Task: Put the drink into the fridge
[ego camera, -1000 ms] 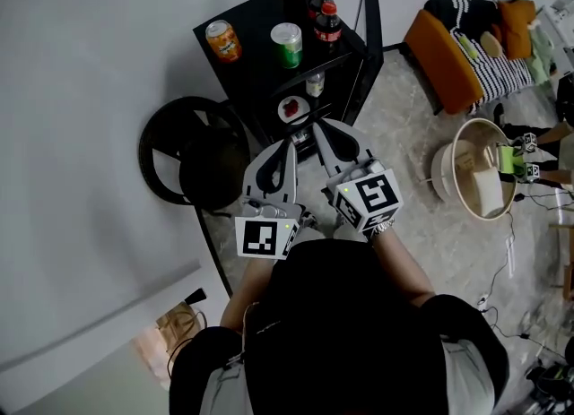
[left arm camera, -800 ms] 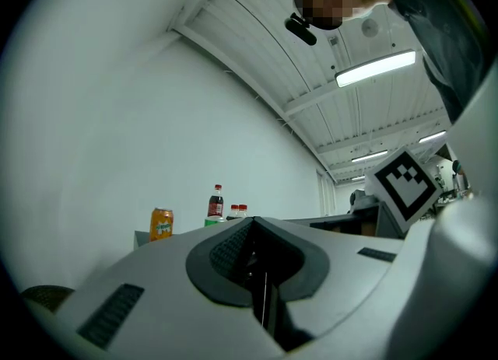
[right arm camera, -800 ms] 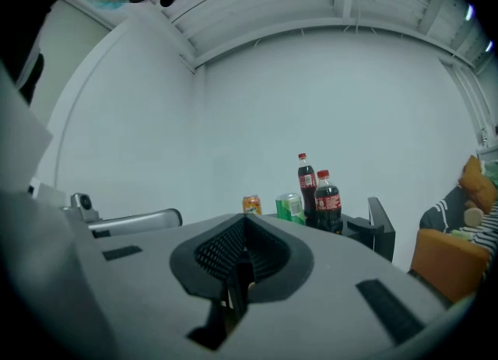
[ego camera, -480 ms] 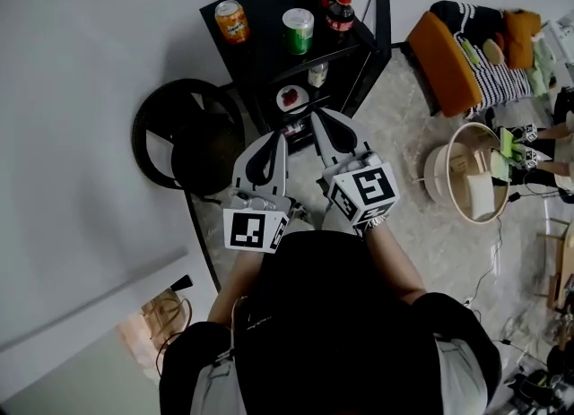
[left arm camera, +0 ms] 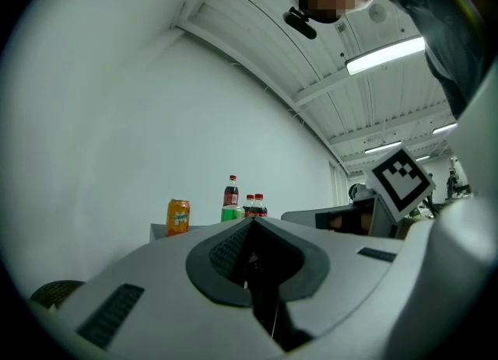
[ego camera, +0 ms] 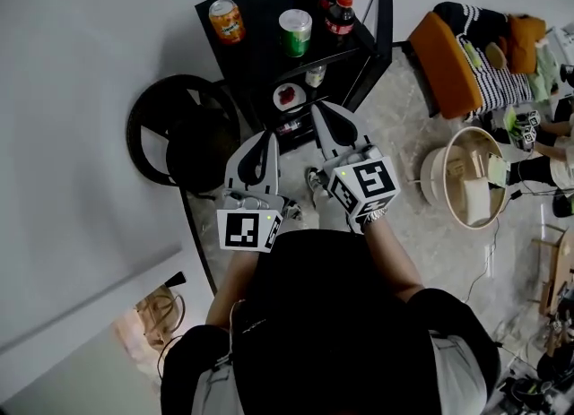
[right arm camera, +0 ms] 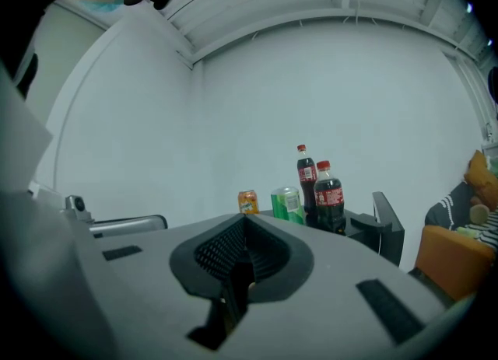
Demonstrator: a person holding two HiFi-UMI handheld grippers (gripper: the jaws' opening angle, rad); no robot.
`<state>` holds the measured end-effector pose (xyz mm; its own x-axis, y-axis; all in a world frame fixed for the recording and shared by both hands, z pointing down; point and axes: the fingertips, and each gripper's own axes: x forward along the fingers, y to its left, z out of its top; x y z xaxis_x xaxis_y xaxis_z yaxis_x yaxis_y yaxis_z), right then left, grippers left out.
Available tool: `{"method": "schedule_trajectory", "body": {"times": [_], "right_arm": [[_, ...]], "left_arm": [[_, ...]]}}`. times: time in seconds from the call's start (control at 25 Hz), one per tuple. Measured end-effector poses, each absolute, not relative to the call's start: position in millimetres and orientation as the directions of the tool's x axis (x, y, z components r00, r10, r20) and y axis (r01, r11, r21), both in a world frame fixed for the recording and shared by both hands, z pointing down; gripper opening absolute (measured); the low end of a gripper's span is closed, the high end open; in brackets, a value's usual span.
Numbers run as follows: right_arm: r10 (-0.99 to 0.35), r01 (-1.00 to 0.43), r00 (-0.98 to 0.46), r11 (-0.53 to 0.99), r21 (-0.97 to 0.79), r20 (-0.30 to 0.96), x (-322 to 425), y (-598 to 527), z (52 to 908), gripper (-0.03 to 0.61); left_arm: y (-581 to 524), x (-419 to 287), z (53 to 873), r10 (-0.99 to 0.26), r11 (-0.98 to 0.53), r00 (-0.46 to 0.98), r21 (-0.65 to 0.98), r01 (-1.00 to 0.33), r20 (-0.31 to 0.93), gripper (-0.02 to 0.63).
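Okay, so both grippers are empty right now. The left gripper (ego camera: 268, 134) has its jaws pressed together with nothing between them, and the right gripper (ego camera: 317, 108) is the same, closed on air. I've got them side by side, pointing level at what looks like a small black fridge (ego camera: 260, 46) standing against the white wall (ego camera: 99, 55); its door (ego camera: 384, 19) is swung open on the right. None of the drinks are inside it yet — they're all sitting on top: an orange can (ego camera: 226, 21) off to the left, a green can (ego camera: 294, 31) in the middle, and three cola bottles (ego camera: 340, 17) bunched at the right, towards the back. On the shelves inside I can make out a small bottle (ego camera: 315, 75) and a plate (ego camera: 288, 97) with something red on it, just past the right gripper's tips. Both grippers are well short of the cans. Left of the fridge there's a round black thing (ego camera: 175, 131) on the floor that I can't identify; off to the right are an orange sofa (ego camera: 441, 50) and a cream tub (ego camera: 459, 149).
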<state>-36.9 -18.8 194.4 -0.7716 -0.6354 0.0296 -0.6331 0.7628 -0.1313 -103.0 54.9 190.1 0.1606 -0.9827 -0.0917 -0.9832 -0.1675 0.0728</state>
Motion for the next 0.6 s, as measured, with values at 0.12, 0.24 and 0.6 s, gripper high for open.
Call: {"method": "schedule_trajectory", "body": {"times": [0.12, 0.24, 0.6], "right_arm": [[-0.630, -0.628, -0.777, 0.770, -0.116, 0.025, -41, -37, 189, 0.015], [-0.609, -0.608, -0.793, 0.788, -0.098, 0.024, -50, -56, 183, 0.015], [-0.578, -0.579, -0.815, 0.808, -0.105, 0.049, -66, -104, 187, 0.125]], "left_arm": [[48, -110, 191, -0.990, -0.124, 0.117, 0.087, -0.988, -0.084, 0.009], [35, -118, 190, -0.993, -0.089, 0.082, 0.090, -0.992, -0.082, 0.009], [5, -121, 180, -0.995, -0.034, 0.028, 0.063, -0.997, -0.091, 0.009]]}}
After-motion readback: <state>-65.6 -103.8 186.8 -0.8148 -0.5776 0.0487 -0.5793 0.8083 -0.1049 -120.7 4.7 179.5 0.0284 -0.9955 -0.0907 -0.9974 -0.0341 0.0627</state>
